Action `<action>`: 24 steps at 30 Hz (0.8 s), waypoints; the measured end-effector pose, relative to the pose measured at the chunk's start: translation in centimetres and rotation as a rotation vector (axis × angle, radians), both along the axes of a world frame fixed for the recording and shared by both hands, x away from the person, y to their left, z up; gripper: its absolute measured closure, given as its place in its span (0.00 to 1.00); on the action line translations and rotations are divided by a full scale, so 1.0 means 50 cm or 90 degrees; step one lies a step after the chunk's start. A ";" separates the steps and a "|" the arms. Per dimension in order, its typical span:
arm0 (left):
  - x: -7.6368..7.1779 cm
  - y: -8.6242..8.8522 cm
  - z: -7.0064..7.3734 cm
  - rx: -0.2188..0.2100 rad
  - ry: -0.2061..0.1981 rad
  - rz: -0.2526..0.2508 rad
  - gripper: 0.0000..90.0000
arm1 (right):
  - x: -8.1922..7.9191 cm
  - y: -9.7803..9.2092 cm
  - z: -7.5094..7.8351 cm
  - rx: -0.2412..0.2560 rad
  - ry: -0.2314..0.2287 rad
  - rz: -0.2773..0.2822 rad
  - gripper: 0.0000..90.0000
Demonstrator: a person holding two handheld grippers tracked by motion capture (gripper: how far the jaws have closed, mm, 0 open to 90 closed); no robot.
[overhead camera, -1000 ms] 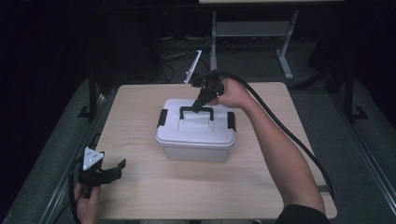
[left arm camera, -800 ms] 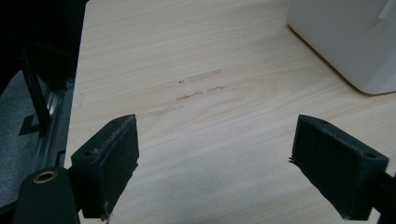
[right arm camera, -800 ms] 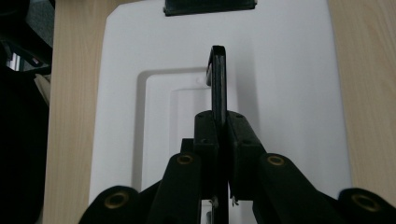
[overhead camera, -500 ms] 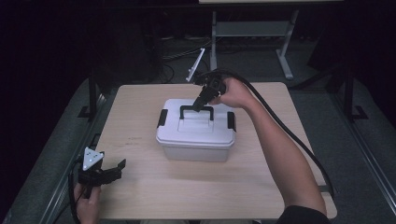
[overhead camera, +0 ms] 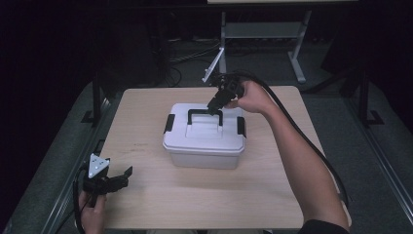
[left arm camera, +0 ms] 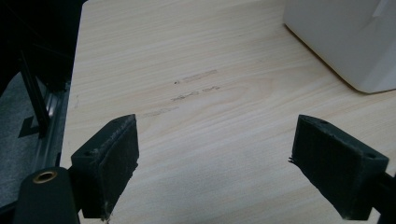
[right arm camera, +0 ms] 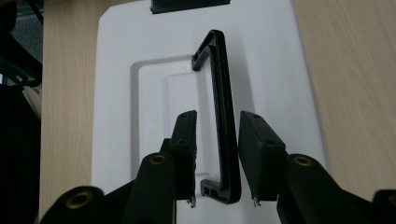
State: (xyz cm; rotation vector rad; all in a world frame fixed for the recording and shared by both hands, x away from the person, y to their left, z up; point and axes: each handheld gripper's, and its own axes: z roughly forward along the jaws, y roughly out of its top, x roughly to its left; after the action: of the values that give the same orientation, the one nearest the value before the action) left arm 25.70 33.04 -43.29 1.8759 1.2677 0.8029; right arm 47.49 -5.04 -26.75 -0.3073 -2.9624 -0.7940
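Note:
A white lidded box (overhead camera: pixel 204 141) with a black handle (overhead camera: pixel 204 113) and black side latches (overhead camera: pixel 169 123) stands mid-table. My right gripper (overhead camera: pixel 213 111) reaches down over its far side. In the right gripper view, my right gripper (right arm camera: pixel 217 140) straddles the raised handle (right arm camera: pixel 223 84) above the lid (right arm camera: pixel 271 56). The right pad lies against the handle, and a narrow gap shows at the left pad. My left gripper (overhead camera: pixel 122 178) rests wide open near the table's front left corner. Nothing is held in my left gripper (left arm camera: pixel 215 158), and a corner of the box (left arm camera: pixel 345 37) lies ahead.
The wooden table (overhead camera: pixel 146 107) has faint scuff marks (left arm camera: pixel 196 91) left of the box. A metal stand (overhead camera: pixel 263 34) and cables lie on the dark floor behind the table. Black frame rails (overhead camera: pixel 97 97) run along both sides.
My right gripper has shifted very slightly at the handle. The left gripper and the box have stayed put.

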 end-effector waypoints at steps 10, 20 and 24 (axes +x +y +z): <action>-0.004 0.001 0.001 0.004 0.002 -0.001 0.16 | -0.010 -0.031 -0.001 0.007 -0.005 -0.022 0.66; -0.002 -0.009 0.000 0.008 0.003 -0.008 0.16 | -0.027 -0.070 -0.001 0.011 -0.009 -0.049 0.61; -0.001 -0.010 0.000 0.006 0.003 -0.008 0.16 | -0.030 -0.087 -0.005 0.011 -0.007 -0.060 0.59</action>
State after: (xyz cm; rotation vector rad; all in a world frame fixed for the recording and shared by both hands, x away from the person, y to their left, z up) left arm 25.64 32.54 -43.29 1.8924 1.2565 0.8004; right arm 45.97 -9.38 -27.02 -0.4451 -2.9693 -0.8337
